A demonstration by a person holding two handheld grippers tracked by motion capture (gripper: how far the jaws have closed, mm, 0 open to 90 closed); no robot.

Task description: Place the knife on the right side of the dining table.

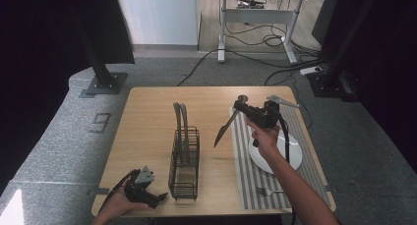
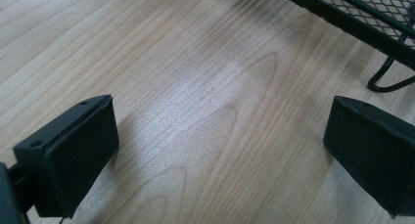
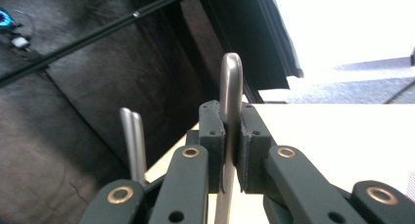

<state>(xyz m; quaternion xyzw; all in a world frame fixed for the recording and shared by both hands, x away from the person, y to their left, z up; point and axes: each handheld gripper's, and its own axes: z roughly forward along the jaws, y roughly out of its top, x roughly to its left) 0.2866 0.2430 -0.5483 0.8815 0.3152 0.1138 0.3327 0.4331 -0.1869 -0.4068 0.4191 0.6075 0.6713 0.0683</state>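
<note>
Knife point(image 1: 226, 126) clamped in right hand-held gripper point(image 1: 241, 107); left hand-held gripper point(image 2: 220, 150) gapes empty beside rack point(image 2: 352, 18).

One legible marking: the single digit "9" point(image 1: 102, 122), in pale strokes on the grey floor carpet point(image 1: 59, 136), just beside the left edge of the worktop point(image 1: 147, 112) in the high view. No readable text, brand or label appears in either gripper view.
</note>
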